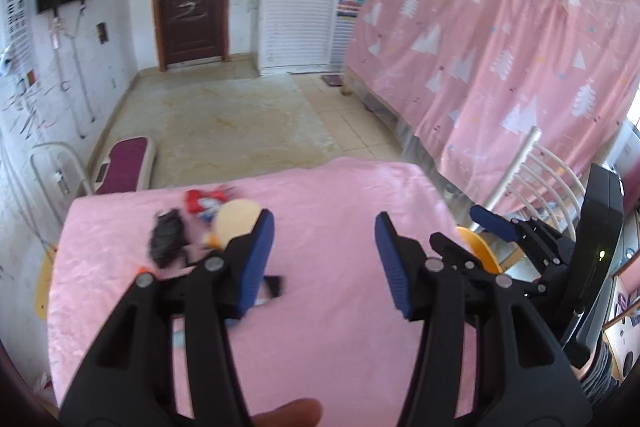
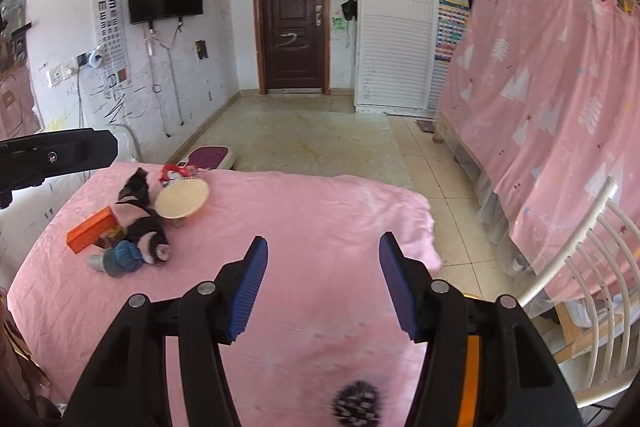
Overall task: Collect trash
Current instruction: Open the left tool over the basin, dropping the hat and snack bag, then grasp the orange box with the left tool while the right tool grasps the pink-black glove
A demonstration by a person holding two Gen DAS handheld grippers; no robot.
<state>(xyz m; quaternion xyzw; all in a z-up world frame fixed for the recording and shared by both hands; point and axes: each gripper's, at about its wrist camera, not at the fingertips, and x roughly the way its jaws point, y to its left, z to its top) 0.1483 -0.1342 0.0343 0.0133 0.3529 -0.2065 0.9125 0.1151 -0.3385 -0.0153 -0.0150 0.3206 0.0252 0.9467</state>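
Note:
A table under a pink cloth (image 2: 304, 211) holds a pile of items at its far left: a black wrapper (image 2: 136, 187), a red-and-white wrapper (image 2: 174, 173), a cream round dish (image 2: 182, 201), an orange box (image 2: 90, 229), a blue yarn-like ball (image 2: 126, 255) and dark socks (image 2: 150, 237). In the left wrist view the black wrapper (image 1: 166, 239), red wrapper (image 1: 202, 203) and dish (image 1: 236, 223) lie just beyond the left finger. My left gripper (image 1: 324, 259) is open and empty over the cloth. My right gripper (image 2: 322, 287) is open and empty, also seen at the table's right edge (image 1: 492, 223). A dark spiky object (image 2: 356, 403) lies below it.
A white slatted chair (image 2: 580, 287) stands right of the table, with an orange round thing (image 1: 478, 249) beside it. A pink curtain (image 2: 552, 99) hangs on the right. A purple-topped scale (image 2: 208, 157) lies on the tiled floor beyond the table. A dark door (image 2: 292, 19) is at the back.

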